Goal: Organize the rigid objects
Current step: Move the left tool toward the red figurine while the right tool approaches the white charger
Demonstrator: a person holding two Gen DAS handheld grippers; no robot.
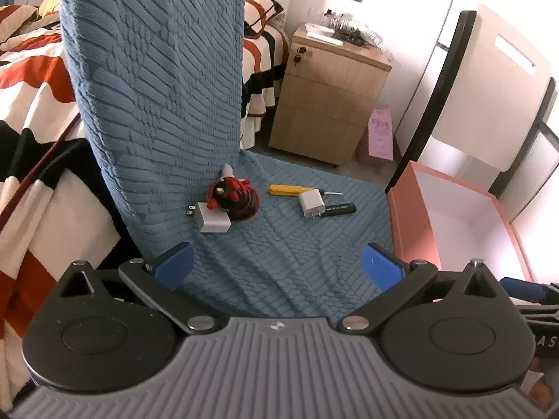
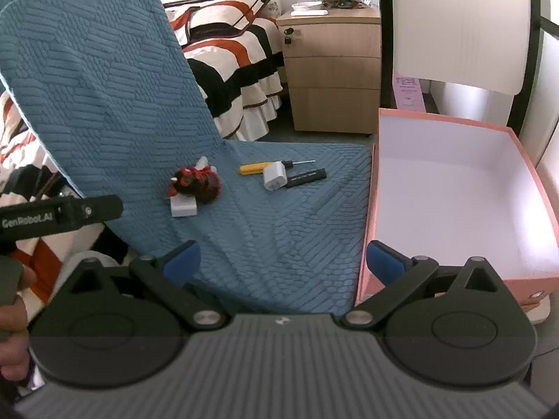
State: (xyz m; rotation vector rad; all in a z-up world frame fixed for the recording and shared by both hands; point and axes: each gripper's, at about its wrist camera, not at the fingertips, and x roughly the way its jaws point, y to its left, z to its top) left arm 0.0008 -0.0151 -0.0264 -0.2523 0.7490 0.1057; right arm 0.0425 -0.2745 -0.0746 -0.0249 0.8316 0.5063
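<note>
Nearest to me, the left gripper [image 1: 277,262] and the right gripper [image 2: 284,258] both hover above the front edge of the blue seat cushion [image 2: 279,237], each with fingers spread and holding nothing. Further in, near the back-left corner of the seat, a white charger [image 1: 209,220] lies touching a red and black toy [image 1: 233,198]. More to the right lie a yellow screwdriver [image 1: 291,189], a second white charger [image 1: 311,203] and a black tube [image 1: 338,208], close together. Beside the right edge stands the pink box [image 2: 454,188], empty. I think these pieces are light and stiff; the chargers look smooth, so grip their flat sides.
</note>
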